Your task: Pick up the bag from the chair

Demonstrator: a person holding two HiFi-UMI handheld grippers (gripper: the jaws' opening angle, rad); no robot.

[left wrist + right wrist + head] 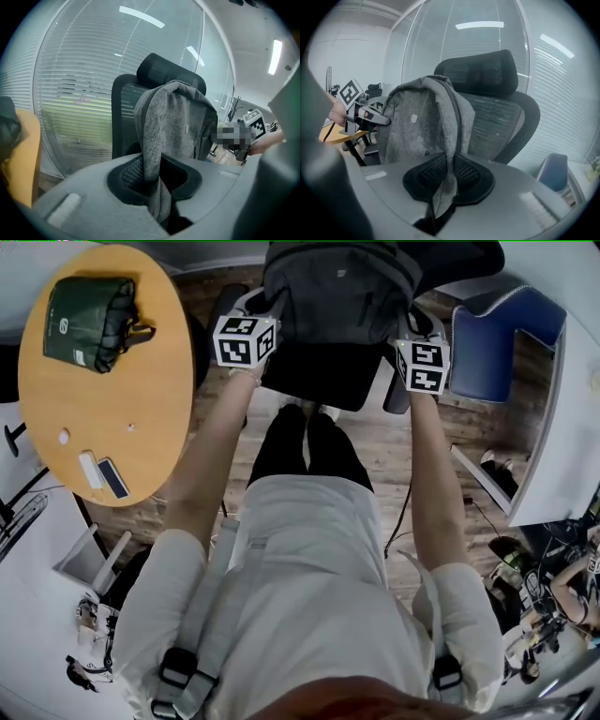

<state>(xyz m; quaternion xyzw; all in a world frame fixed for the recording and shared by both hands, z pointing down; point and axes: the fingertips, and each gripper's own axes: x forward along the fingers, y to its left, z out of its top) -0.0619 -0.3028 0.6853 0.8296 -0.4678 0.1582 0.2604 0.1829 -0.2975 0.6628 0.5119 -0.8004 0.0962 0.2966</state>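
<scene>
Left gripper (266, 311) and right gripper (409, 326) flank the grey bag (339, 282) above the chair (323, 381), seemingly gripping it.

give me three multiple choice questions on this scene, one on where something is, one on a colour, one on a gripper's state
1. Where does the green bag lie?
A on the round table
B on a shelf
C in a sink

2. What colour is the backpack?
A red
B grey
C yellow

3. How do the left gripper's jaws stand?
A wide open and empty
B shut on a cup
C shut on the backpack's fabric

Answers:
1 A, the head view shows it on the wooden top.
2 B, both gripper views show grey cloth.
3 C, the left gripper view shows the fabric pinched between its jaws.
</scene>
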